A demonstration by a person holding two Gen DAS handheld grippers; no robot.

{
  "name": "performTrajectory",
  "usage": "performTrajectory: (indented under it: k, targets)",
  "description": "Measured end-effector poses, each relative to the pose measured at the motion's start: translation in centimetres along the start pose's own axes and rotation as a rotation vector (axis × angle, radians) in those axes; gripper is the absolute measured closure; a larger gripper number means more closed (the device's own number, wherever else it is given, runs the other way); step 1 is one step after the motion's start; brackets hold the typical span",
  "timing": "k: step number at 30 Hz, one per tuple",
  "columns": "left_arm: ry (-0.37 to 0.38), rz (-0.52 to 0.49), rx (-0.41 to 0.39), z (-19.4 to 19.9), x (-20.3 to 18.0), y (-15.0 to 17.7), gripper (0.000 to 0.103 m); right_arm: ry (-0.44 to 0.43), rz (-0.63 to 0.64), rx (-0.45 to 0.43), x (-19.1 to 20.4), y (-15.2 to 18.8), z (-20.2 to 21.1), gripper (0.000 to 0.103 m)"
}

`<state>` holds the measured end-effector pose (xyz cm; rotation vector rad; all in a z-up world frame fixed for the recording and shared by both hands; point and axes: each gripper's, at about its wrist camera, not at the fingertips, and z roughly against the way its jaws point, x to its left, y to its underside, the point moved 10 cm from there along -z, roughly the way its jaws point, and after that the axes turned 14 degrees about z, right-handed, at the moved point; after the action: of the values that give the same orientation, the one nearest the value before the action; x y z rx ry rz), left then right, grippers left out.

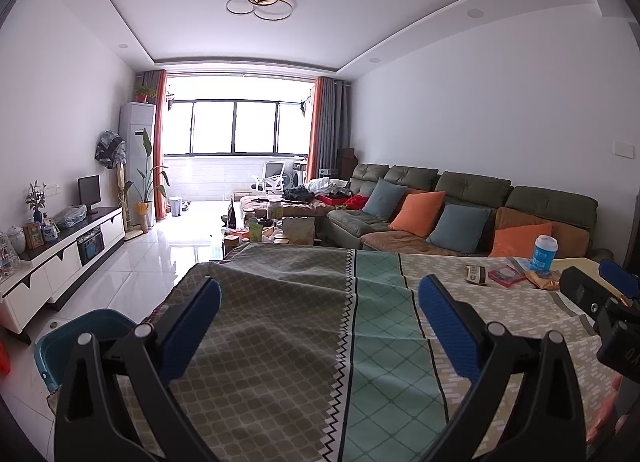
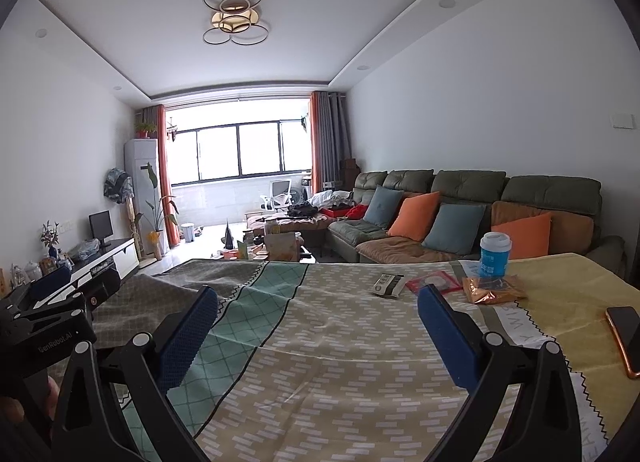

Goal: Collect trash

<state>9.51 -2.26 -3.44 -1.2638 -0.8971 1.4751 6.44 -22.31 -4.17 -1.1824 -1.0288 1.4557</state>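
Note:
Trash lies on the clothed table's far right part: a blue paper cup with a white lid (image 2: 495,254) (image 1: 544,253), an orange foil wrapper (image 2: 493,290) (image 1: 545,281), a red flat packet (image 2: 434,282) (image 1: 507,276) and a small white-and-black packet (image 2: 387,286) (image 1: 476,274). My left gripper (image 1: 320,322) is open and empty above the table's left half. My right gripper (image 2: 318,324) is open and empty, short of the trash. A teal bin (image 1: 76,338) stands on the floor at the table's left edge.
A patterned cloth (image 2: 340,362) covers the table. A phone (image 2: 626,338) lies at its right edge. Beyond it are a green sofa with cushions (image 2: 460,217), a cluttered coffee table (image 1: 276,229) and a white TV cabinet (image 1: 60,262) on the left wall.

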Motion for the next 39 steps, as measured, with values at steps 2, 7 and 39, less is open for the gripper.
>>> performTrajectory:
  k: [2, 7, 39]
  targets:
    - [-0.001, 0.001, 0.000, -0.03, 0.03, -0.03, 0.004, 0.002, -0.004, -0.001, -0.06, -0.01, 0.20, 0.004]
    - [0.000, 0.000, 0.000, -0.01, 0.03, -0.02, 0.004, 0.002, -0.002, -0.002, -0.09, -0.01, 0.16, 0.004]
    - [-0.003, 0.001, -0.006, -0.11, 0.06, -0.31, 0.004, 0.006, -0.006, -0.003, 0.00, -0.39, 0.60, 0.004]
